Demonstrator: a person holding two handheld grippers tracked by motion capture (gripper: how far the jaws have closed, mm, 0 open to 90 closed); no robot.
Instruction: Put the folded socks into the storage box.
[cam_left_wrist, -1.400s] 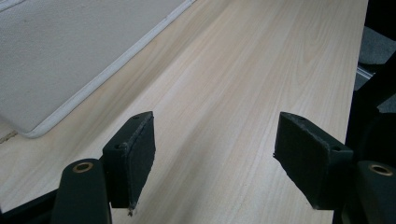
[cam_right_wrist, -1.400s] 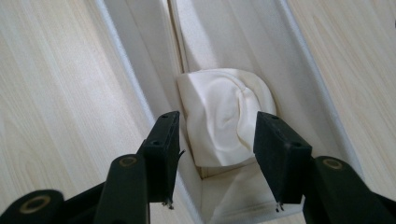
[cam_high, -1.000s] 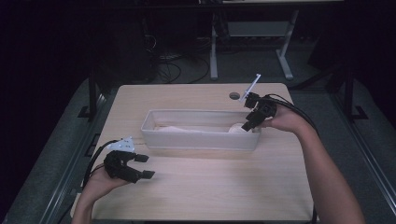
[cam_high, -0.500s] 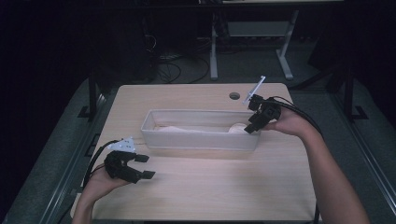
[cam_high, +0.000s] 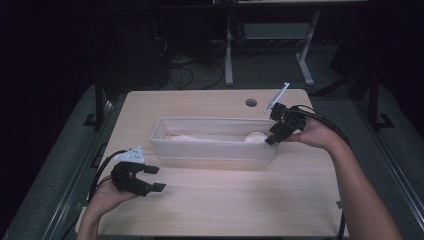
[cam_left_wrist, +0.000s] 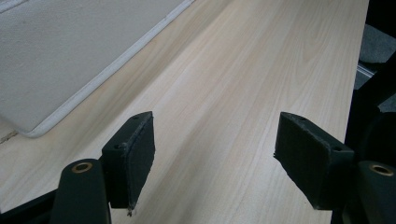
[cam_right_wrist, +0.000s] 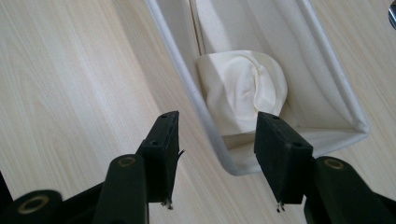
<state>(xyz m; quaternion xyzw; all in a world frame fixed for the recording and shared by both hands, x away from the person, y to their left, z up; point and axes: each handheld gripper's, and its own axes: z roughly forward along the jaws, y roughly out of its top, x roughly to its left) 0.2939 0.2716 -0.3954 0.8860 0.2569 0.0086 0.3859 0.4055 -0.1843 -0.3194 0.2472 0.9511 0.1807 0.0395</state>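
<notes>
Risk we noted: right claw, spread astride the bin wall, might pinch wall instead of cloth.

Pale wood-grain table, smooth with a soft sheen, under both grippers. Off-white bin just ahead of the right gripper, matt and finely textured on its wall, rim rounded and smooth. Inside it, beyond the jaw tips, cream cloth, soft, creased, dull. Black jaw pads on the left gripper: matt, rubbery, slightly rough, frayed at the corners; brass-coloured metal rings set in the black plastic arms behind.
</notes>
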